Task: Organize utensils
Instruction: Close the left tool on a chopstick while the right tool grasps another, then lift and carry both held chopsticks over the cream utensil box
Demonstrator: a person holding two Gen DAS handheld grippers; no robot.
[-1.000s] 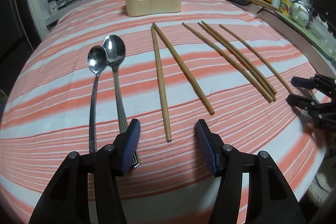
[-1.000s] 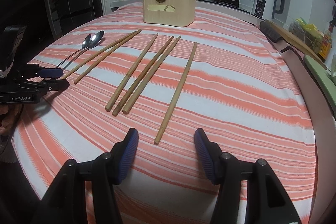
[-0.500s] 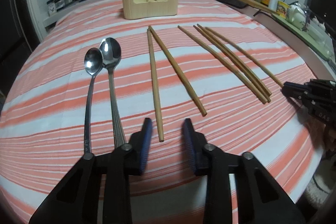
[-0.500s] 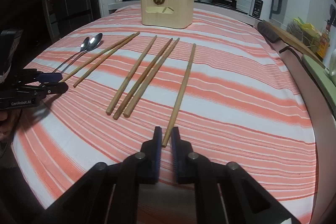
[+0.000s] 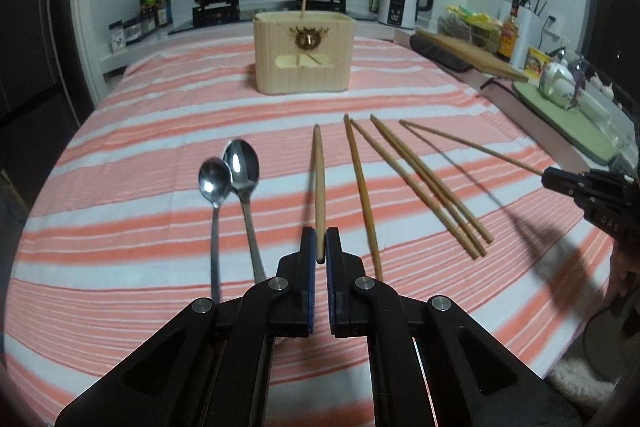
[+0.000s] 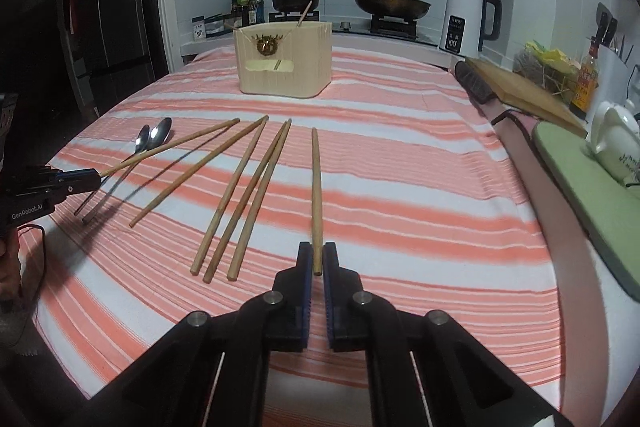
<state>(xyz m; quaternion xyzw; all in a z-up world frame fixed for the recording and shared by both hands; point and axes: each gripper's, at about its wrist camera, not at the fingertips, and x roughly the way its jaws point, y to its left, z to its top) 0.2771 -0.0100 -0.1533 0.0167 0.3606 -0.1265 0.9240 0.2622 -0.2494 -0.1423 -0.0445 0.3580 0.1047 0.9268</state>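
My left gripper [image 5: 319, 247] is shut on the near end of a wooden chopstick [image 5: 319, 183] and holds it lifted off the striped cloth. My right gripper [image 6: 317, 261] is shut on the near end of another chopstick [image 6: 316, 187], also raised. Three more chopsticks [image 6: 244, 203] lie side by side between the grippers, and one [image 5: 362, 191] lies just right of my left one. Two metal spoons [image 5: 236, 179] lie at the left. A beige utensil holder [image 5: 304, 57] stands at the far middle with a stick in it.
The table edge runs along the right, with a cutting board [image 6: 520, 87], a green mat [image 6: 592, 187] and a white teapot [image 6: 612, 135] beside it. A kettle [image 6: 468, 21], a pan and a pot stand on the stove behind the holder.
Both grippers closed from wide open onto the chopstick ends in front of them and lifted them off the cloth.
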